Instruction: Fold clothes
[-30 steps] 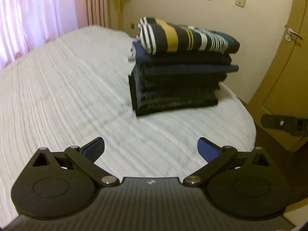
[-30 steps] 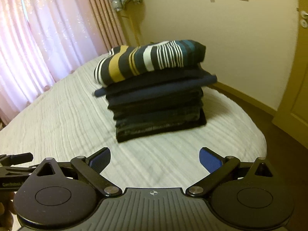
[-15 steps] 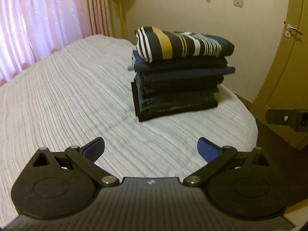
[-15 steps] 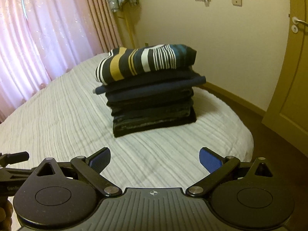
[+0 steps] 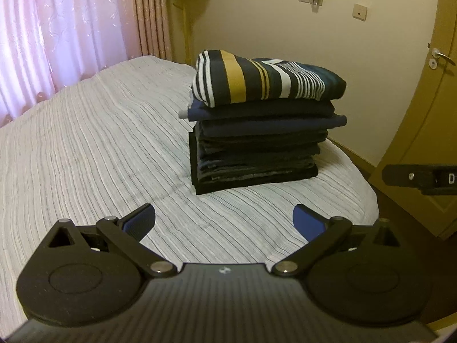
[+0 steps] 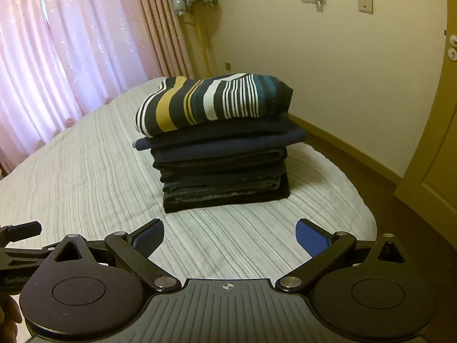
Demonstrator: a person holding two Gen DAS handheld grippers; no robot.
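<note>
Our left gripper (image 5: 222, 220) and right gripper (image 6: 230, 235) hang wide open and empty, short of the stack of folded clothes (image 5: 264, 137) on the bed (image 5: 85, 143). Folding looks finished; no loose garment shows. Only our left view catches the door handle (image 5: 441, 56).

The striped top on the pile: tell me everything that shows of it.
The striped top is folded into a soft, rounded bundle of knit-looking fabric, with dark navy, white, mustard and teal bands, some wide, some thin. It lies flat as the top layer of a pile of dark folded clothes on the pale ribbed bedspread, touching only the navy piece under it. Neither tool touches it.
</note>
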